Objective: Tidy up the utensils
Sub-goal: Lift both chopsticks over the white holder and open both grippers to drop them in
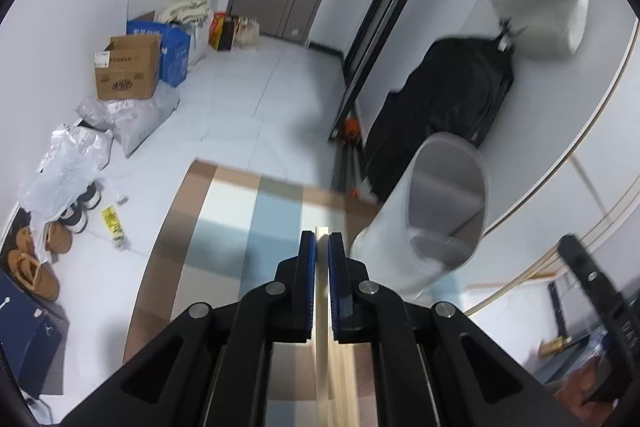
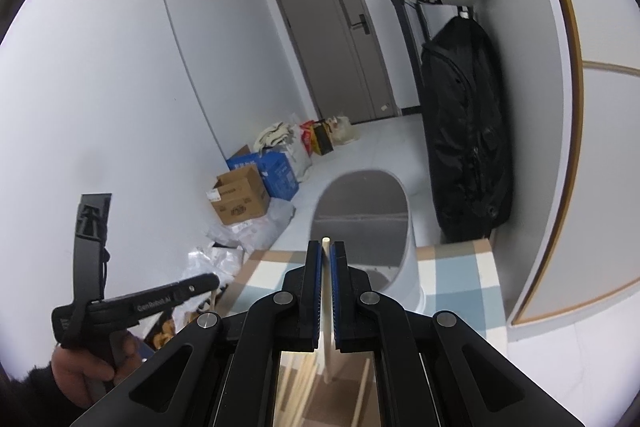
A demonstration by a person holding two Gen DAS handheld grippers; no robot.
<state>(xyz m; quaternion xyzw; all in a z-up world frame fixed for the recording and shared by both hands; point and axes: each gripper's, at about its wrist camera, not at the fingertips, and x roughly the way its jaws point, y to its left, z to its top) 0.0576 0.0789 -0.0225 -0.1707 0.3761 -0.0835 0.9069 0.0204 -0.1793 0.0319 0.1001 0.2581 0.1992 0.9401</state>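
My left gripper (image 1: 322,241) is shut on a thin pale wooden chopstick (image 1: 322,347) that runs lengthwise between its blue pads. A white cylindrical utensil holder (image 1: 424,223) stands on the checked tablecloth (image 1: 240,227), just right of and beyond the left fingertips. My right gripper (image 2: 327,251) is shut on a pale wooden chopstick (image 2: 329,307) whose tip pokes out just in front of the holder's open mouth (image 2: 362,215). More wooden sticks (image 2: 296,387) lie on the table under the right gripper. The left gripper's body (image 2: 132,307) shows at lower left in the right wrist view.
The table edge drops to a white tiled floor (image 1: 248,95) with cardboard boxes (image 1: 128,69), plastic bags (image 1: 68,155) and shoes (image 1: 32,267). A black garment bag (image 2: 464,131) hangs on the right wall beside the table. A grey door (image 2: 340,39) stands at the back.
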